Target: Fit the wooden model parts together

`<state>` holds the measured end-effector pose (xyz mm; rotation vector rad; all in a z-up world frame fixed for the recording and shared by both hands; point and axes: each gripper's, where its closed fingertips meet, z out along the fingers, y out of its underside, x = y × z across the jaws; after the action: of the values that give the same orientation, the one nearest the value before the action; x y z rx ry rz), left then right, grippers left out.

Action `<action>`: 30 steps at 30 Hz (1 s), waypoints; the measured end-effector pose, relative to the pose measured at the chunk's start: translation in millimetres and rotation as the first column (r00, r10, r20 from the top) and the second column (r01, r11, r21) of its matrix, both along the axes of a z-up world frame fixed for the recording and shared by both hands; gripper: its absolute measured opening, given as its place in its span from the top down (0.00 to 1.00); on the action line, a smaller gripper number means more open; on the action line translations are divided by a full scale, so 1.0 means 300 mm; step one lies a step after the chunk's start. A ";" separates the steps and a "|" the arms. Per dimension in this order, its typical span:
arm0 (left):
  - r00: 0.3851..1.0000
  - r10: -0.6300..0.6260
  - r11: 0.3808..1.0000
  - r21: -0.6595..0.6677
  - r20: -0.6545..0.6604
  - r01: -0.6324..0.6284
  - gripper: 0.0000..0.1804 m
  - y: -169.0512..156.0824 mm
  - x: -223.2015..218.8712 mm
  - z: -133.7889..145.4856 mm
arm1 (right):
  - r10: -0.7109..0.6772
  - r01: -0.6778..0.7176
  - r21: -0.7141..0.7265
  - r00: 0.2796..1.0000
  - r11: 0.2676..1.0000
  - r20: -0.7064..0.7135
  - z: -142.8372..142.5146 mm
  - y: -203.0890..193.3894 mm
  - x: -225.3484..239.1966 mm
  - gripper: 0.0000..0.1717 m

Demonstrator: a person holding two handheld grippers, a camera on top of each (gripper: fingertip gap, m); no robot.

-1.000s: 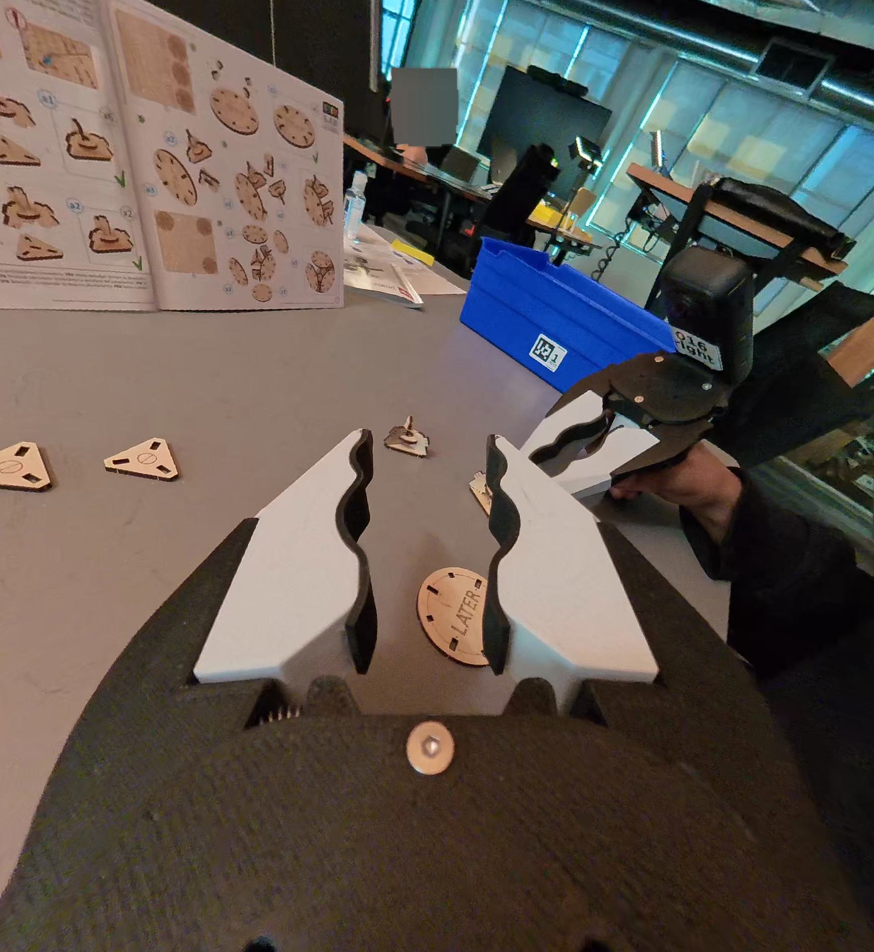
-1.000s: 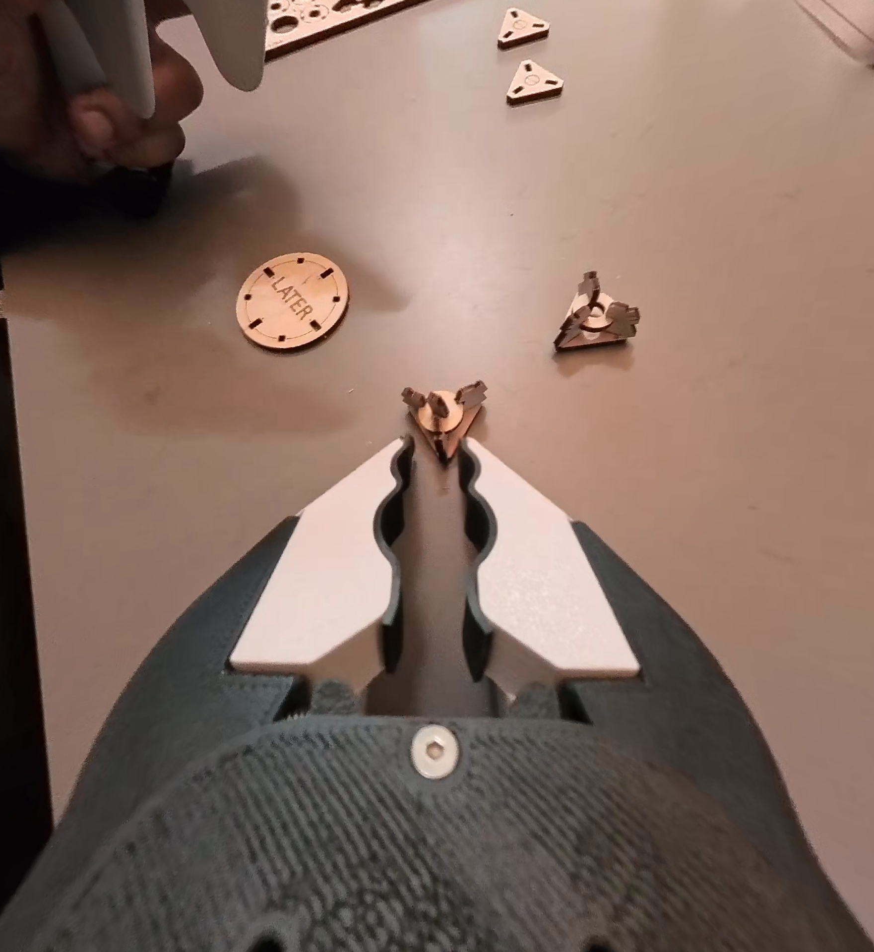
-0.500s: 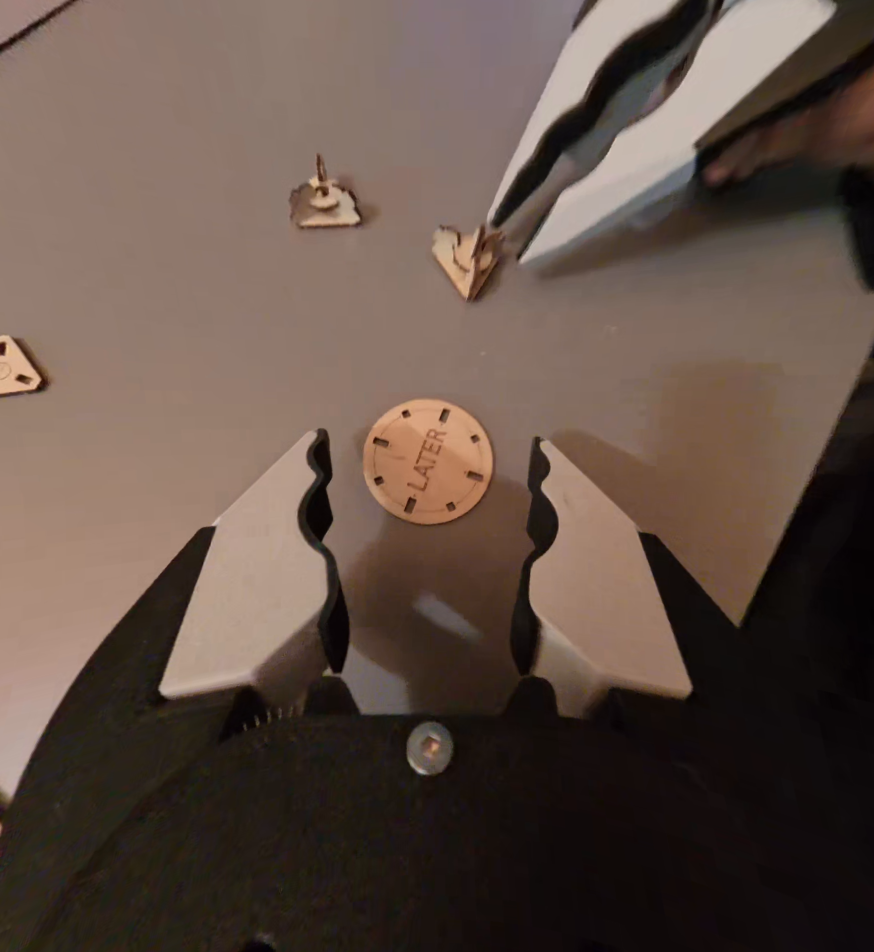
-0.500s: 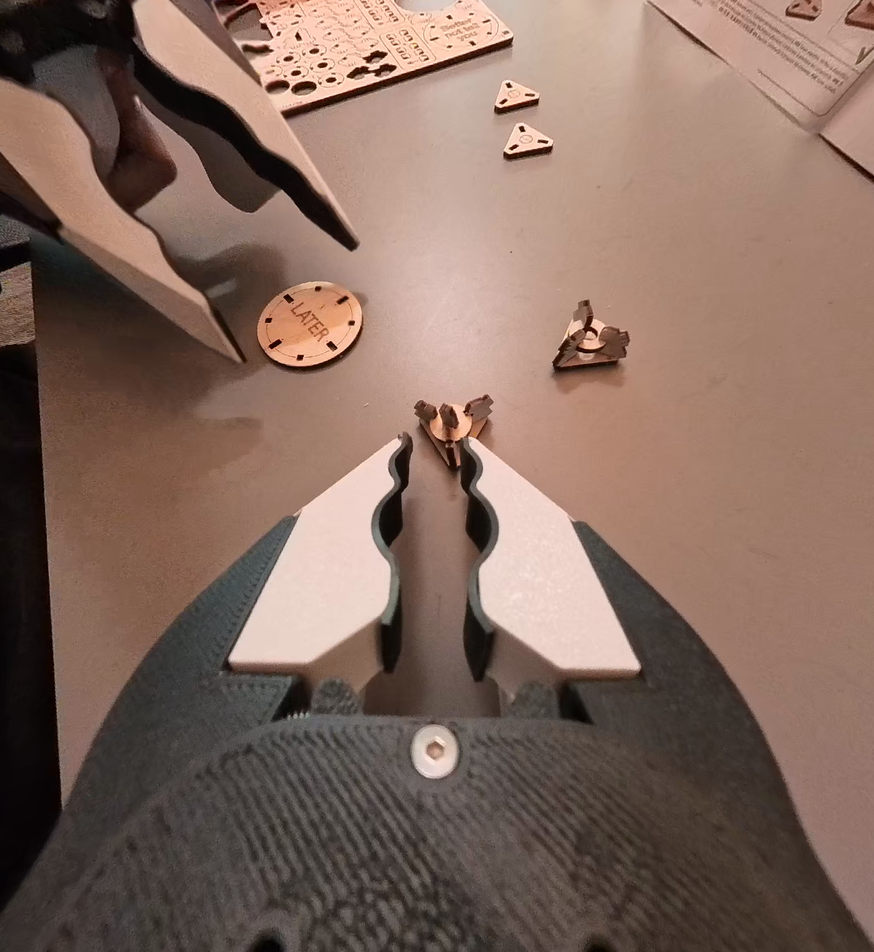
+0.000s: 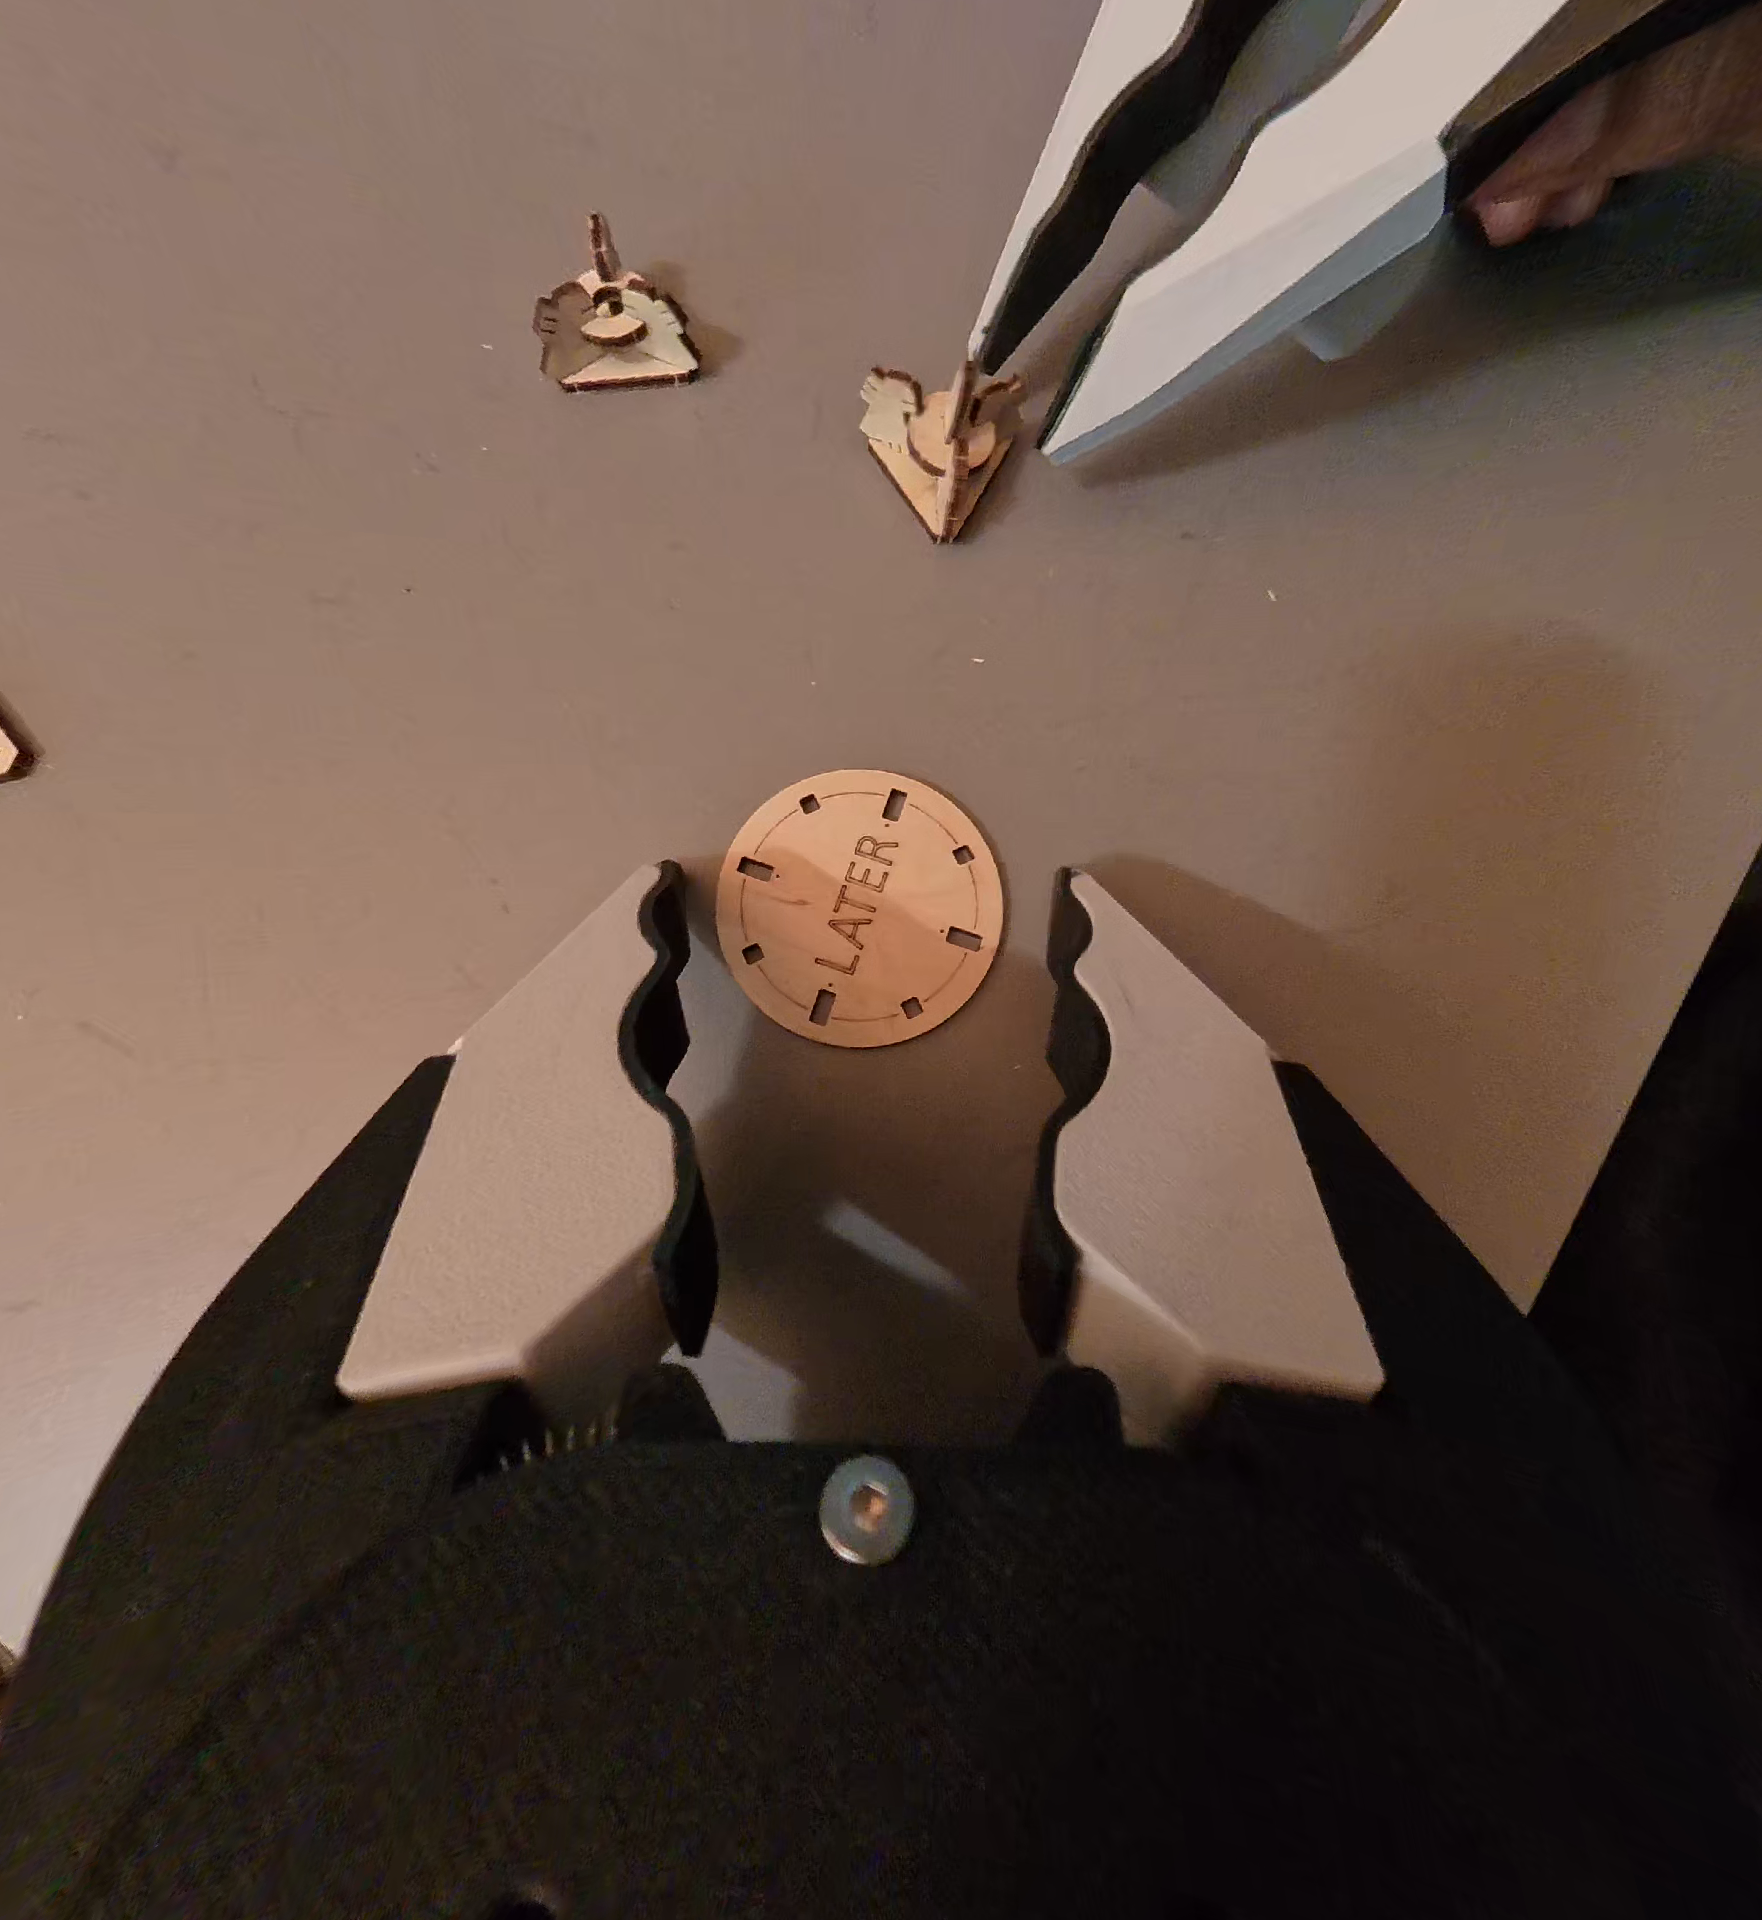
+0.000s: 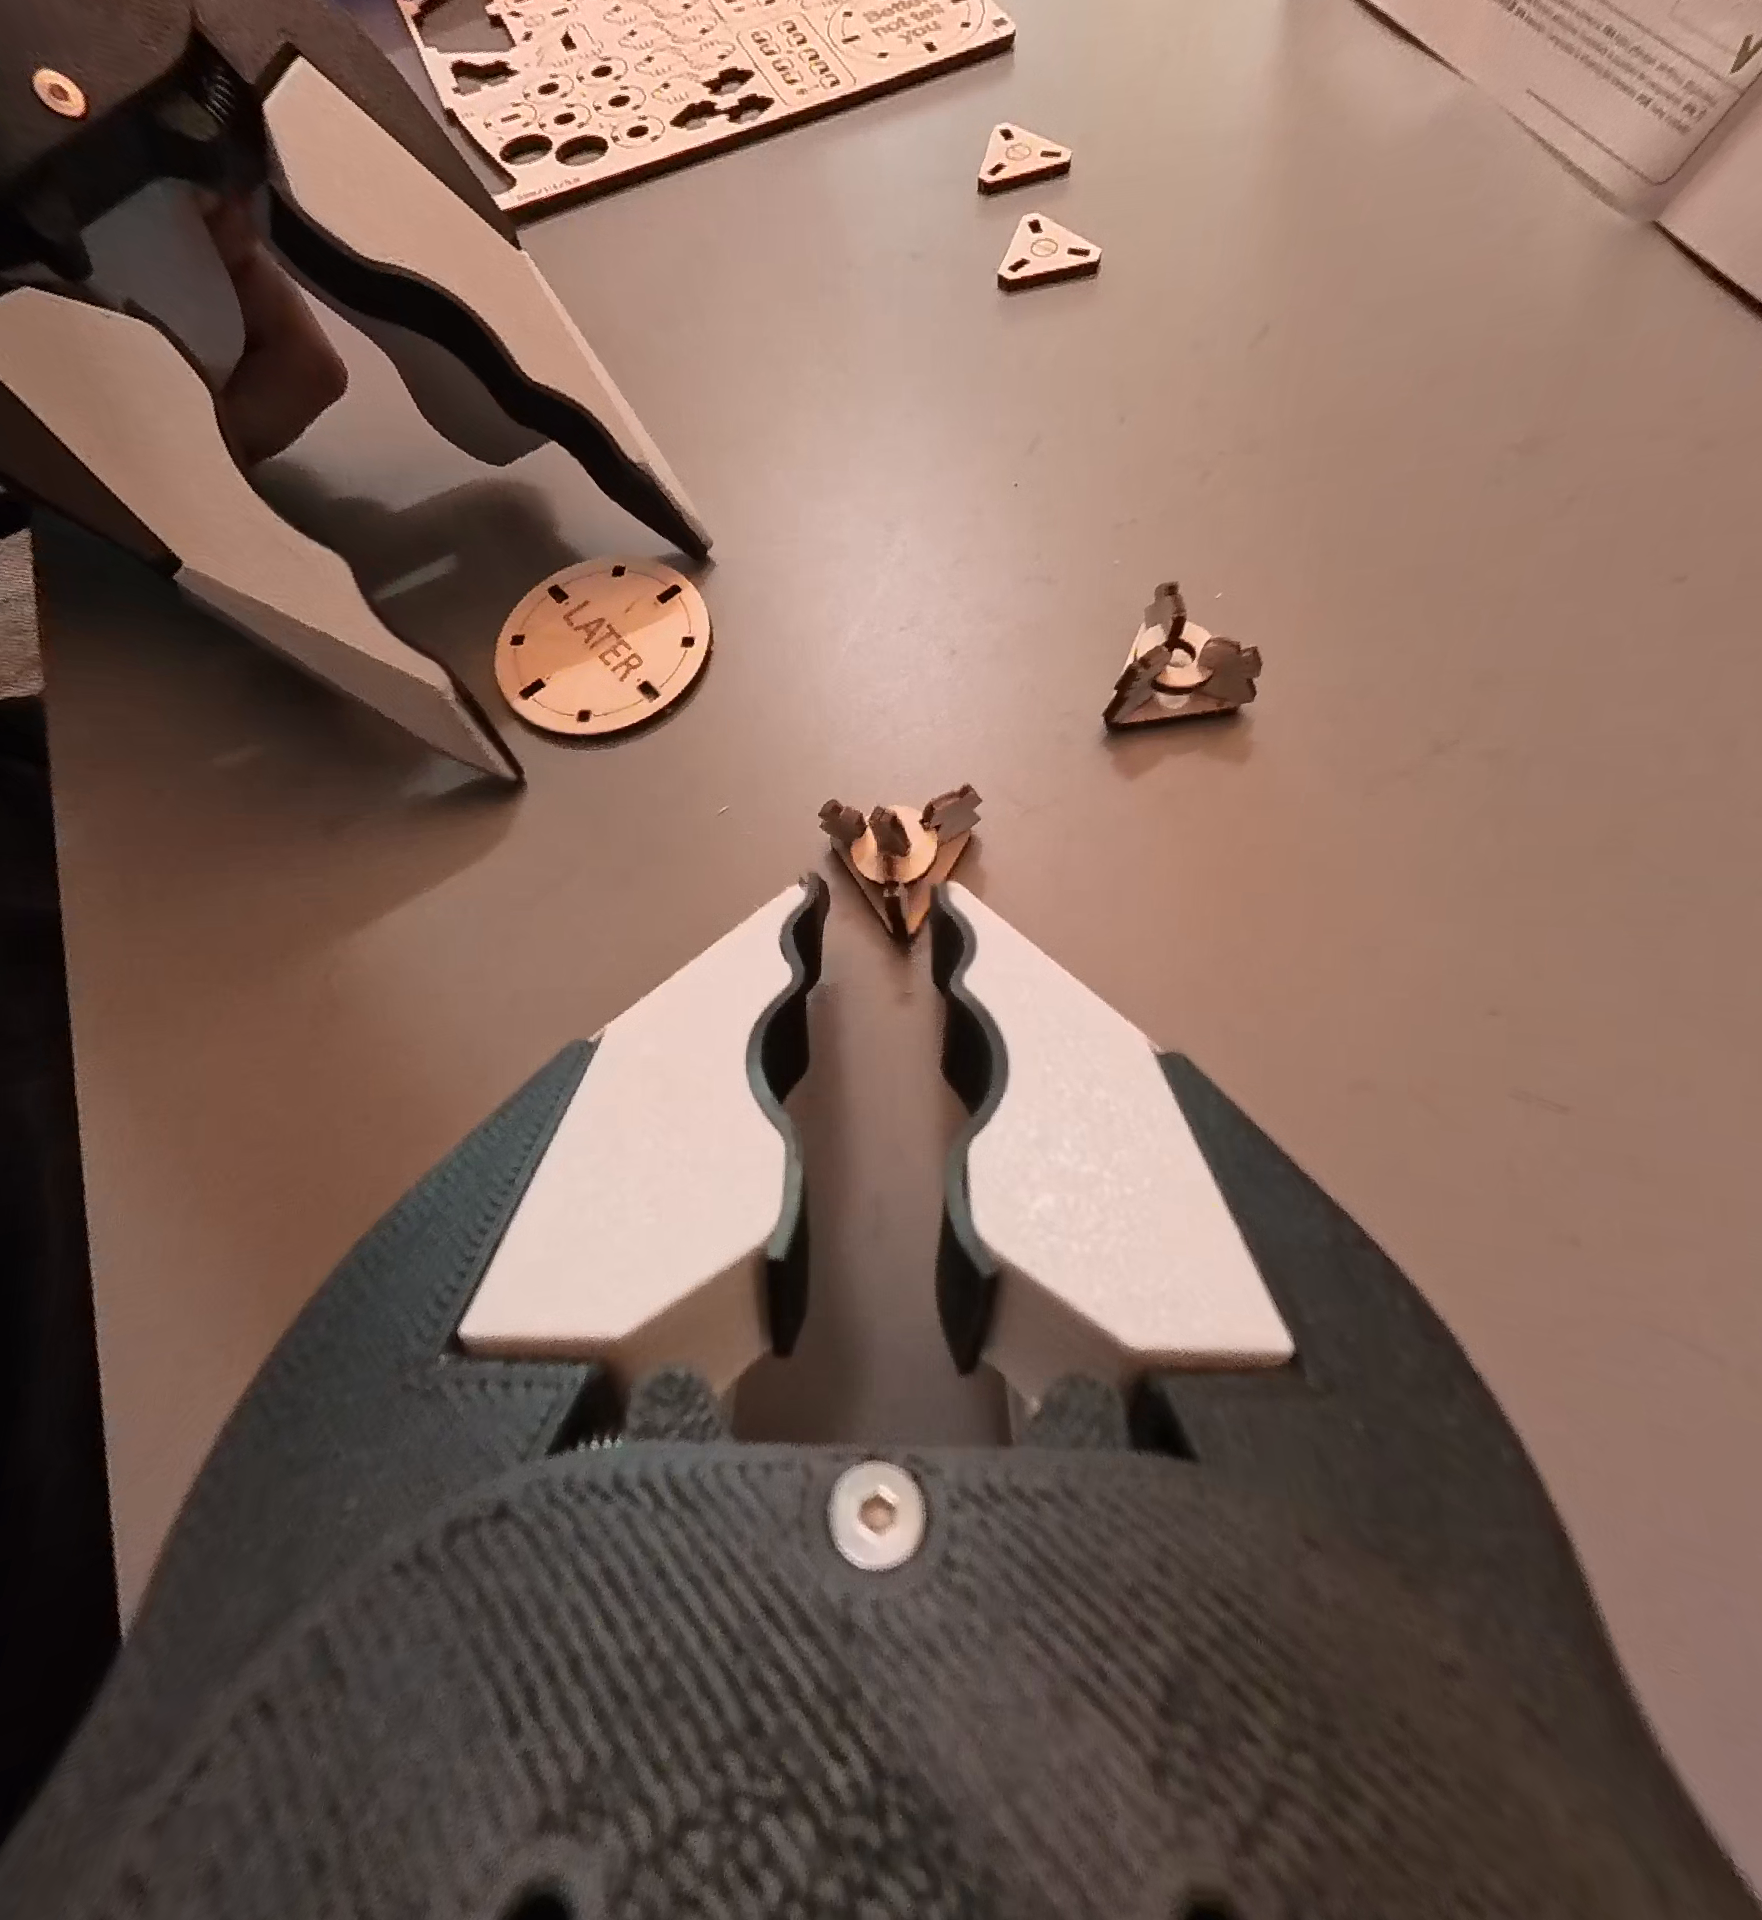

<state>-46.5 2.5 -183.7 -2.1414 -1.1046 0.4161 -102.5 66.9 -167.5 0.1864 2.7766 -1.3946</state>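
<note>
- Your left gripper (image 5: 861, 883) stands wide open, tips low over the grey table (image 5: 337, 540), with nothing in it.
- The round wooden disc (image 5: 861, 906) lies flat right between those tips, clear of both pads: a sliver of table shows at the left pad (image 5: 664, 935), a wider strip at the right one. Being round, it has no long axis to line up with.
- From the right wrist view, your left gripper (image 6: 607, 665) straddles that disc (image 6: 602, 649), one tip on each side, so your left hand is far the nearer one to it.
- Your right gripper (image 6: 877, 904) is open only narrowly and holds nothing.
- The near corner of a small wooden triangle with pegs (image 6: 898, 852) pokes between its tips and points back at you; whether the right pad touches it, you can't tell.
- Farther right sits a second pegged triangle (image 6: 1178, 675), well apart.
- Farthest out lie two flat triangles (image 6: 1048, 249), a cut-out wooden sheet (image 6: 711, 94) and a paper booklet (image 6: 1687, 125).
</note>
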 end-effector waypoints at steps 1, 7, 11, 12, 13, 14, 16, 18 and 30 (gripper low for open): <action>1.000 0.002 1.000 0.003 -0.001 -0.002 0.62 -0.002 -0.002 0.000 | -0.003 0.003 0.005 1.000 1.000 0.001 -0.003 0.000 -0.001 0.89; 1.000 0.001 1.000 0.012 -0.010 -0.001 0.70 -0.006 -0.009 0.003 | -0.009 0.009 0.026 1.000 1.000 -0.003 -0.014 0.000 -0.005 0.88; 1.000 -0.007 0.999 0.034 -0.022 0.007 0.70 0.003 -0.015 0.013 | -0.006 0.006 0.013 1.000 1.000 0.001 -0.007 -0.003 -0.001 0.88; 0.999 -0.004 0.998 0.056 -0.043 0.006 0.70 0.007 -0.021 0.029 | -0.001 0.001 -0.001 1.000 1.000 0.012 -0.001 -0.007 0.006 0.88; 0.998 0.003 0.996 0.090 -0.069 0.003 0.70 0.014 -0.028 0.049 | 0.003 -0.003 -0.014 1.000 1.000 0.020 0.006 -0.011 0.010 0.88; 0.996 0.012 0.991 0.135 -0.090 0.001 0.70 0.022 -0.034 0.072 | 0.003 -0.003 -0.021 1.000 1.000 0.021 0.010 -0.013 0.012 0.87; 0.994 0.027 0.970 0.242 -0.109 0.000 0.70 0.039 -0.040 0.113 | -0.007 0.007 -0.029 1.000 1.000 0.008 0.015 -0.012 0.007 0.87; 0.994 0.041 0.941 0.337 -0.103 -0.004 0.70 0.050 -0.042 0.140 | -0.008 0.007 -0.061 1.000 0.998 -0.009 0.033 -0.011 0.005 0.87; 0.998 0.055 0.723 0.690 -0.023 -0.024 0.70 0.049 -0.068 0.221 | 0.274 -0.254 0.103 0.886 0.962 -0.375 0.102 -0.035 0.028 0.94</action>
<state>-67.0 17.1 -117.4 -1.4318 -1.0635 0.0347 -94.0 56.5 -136.8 -0.5073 2.9869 -1.4193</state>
